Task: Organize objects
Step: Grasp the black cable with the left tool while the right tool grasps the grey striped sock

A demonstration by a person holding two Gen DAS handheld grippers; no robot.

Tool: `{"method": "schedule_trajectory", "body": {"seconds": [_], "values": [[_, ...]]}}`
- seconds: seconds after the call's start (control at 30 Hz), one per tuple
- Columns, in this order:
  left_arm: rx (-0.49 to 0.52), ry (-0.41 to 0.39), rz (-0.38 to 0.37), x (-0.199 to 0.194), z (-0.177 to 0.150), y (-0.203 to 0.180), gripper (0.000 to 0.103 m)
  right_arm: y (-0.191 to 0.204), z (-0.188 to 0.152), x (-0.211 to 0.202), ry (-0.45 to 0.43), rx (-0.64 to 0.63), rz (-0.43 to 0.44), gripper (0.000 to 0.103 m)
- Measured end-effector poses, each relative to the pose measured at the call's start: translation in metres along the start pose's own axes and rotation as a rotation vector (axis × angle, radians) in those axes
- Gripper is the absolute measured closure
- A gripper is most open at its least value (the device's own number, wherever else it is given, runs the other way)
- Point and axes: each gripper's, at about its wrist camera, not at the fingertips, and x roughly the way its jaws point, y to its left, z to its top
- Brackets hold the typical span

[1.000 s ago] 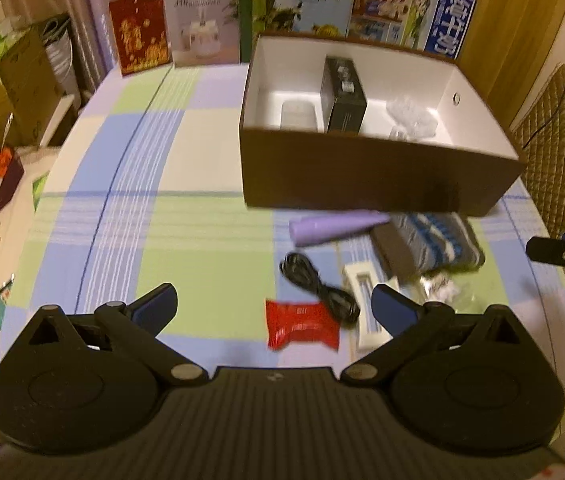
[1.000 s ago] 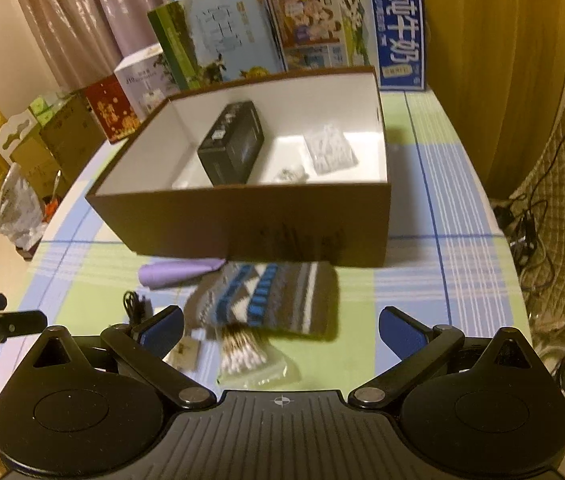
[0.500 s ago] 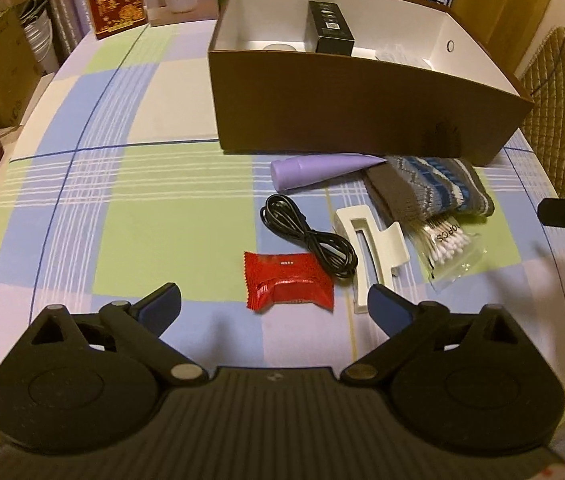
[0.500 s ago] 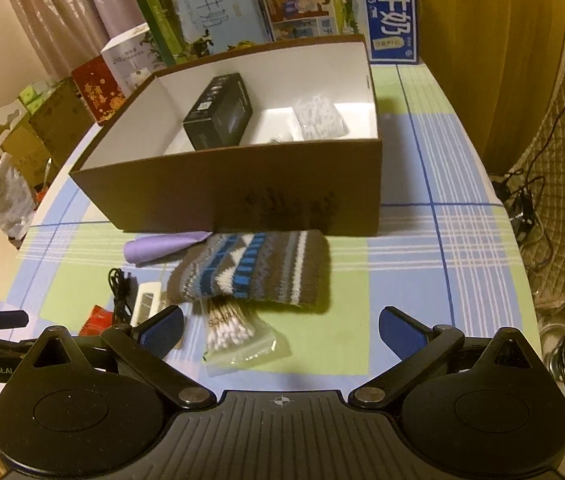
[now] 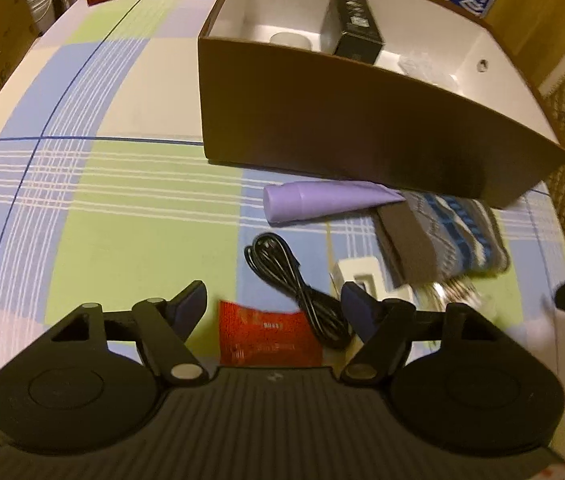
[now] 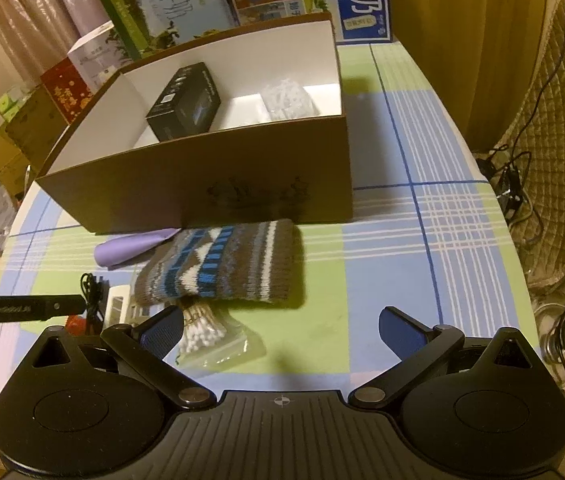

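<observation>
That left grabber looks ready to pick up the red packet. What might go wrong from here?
Two risks, as guesses. The coiled black cable lies against the red foil packet, so the open left gripper may snag it too. The open right gripper hovers near the slippery clear bag of cotton swabs, partly tucked under the striped knitted sock, which may drag along.

— What do we see before the brown box (image 5: pixel 322 120)?
— A lilac tube (image 5: pixel 322 200), knitted sock (image 6: pixel 226 268), black cable (image 5: pixel 294 280), red packet (image 5: pixel 266 340), white clip (image 5: pixel 358 276); swabs bag (image 6: pixel 210 336) nearest us.
</observation>
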Motion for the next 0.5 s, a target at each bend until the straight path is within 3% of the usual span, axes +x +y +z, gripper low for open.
{"method": "schedule_trajectory", "body": {"seconds": [0.27, 0.5], "values": [[-0.04, 0.057, 0.009, 0.029, 0.012, -0.002, 0.053, -0.01, 0.006, 0.01, 0.015, 0.024, -0.021, 0.002], [-0.031, 0.079, 0.018, 0.039, 0.012, -0.007, 0.063, -0.012, 0.015, 0.018, 0.018, 0.026, -0.026, 0.002]]}}
